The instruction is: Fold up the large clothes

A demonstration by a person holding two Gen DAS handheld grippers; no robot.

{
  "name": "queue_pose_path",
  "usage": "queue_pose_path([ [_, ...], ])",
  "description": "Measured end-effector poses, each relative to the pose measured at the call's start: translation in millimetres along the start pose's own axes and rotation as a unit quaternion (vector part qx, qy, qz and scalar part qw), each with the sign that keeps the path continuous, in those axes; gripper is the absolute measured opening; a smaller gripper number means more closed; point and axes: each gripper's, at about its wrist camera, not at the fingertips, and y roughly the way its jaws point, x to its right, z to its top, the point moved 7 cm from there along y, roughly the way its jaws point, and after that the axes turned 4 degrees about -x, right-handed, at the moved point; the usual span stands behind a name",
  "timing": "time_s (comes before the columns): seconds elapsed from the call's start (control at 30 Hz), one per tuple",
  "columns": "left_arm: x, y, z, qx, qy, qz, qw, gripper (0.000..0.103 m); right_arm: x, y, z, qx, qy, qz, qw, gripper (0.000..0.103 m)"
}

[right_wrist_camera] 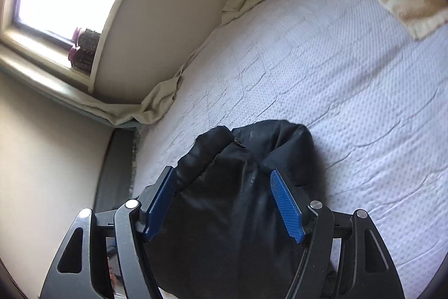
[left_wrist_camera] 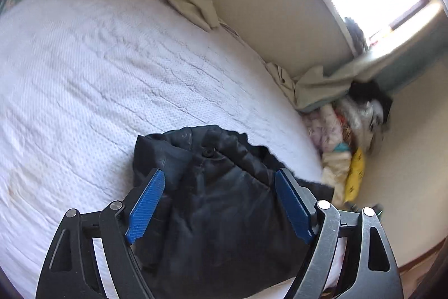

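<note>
Garment: the dark navy, slightly shiny padded jacket (left_wrist_camera: 212, 195) lies bundled on the white textured bed cover (left_wrist_camera: 84, 69), near the bed's edge.
Left gripper: the left gripper (left_wrist_camera: 219, 203), black with blue ribbed pads, stands wide open above the bundle and tilts down toward it; the pads do not press the cloth, so it holds nothing.
Right gripper: the right gripper (right_wrist_camera: 224, 203) is open too, a little less wide, also tilted down, with the jacket below it but not held.
Risk, unfolding: I think the puffy cloth may spring open, because nothing holds it.
Risk, sliding: the slippery bundle may slip toward the pile of coloured clothes (left_wrist_camera: 344, 136) beside the bed.
Risk, catching: a low pad could catch a fold and spoil it.
</note>
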Motion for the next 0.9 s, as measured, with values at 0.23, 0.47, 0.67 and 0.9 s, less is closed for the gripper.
queue_pose_path([
  [0.23,-4.1,49.1,-36.0,-0.089,0.033,0.044,0.9945,0.084,2.2,13.5,-18.2,-0.042,-0.067,-0.072,0.994,0.069],
  [0.47,-6.1,68.0,-56.6,-0.109,0.057,0.071,0.9899,0.048,14.9,24.0,-37.0,-0.07,-0.119,-0.134,0.981,0.068],
  [0.67,1.8,68.9,-69.1,-0.123,0.082,0.073,0.9863,0.021,9.0,36.8,-58.3,-0.105,-0.16,-0.142,0.971,0.026],
  [0.9,-6.6,37.6,-90.7,-0.119,0.066,0.061,0.9888,0.018,8.3,11.9,-78.0,-0.127,-0.132,-0.139,0.973,0.006],
])
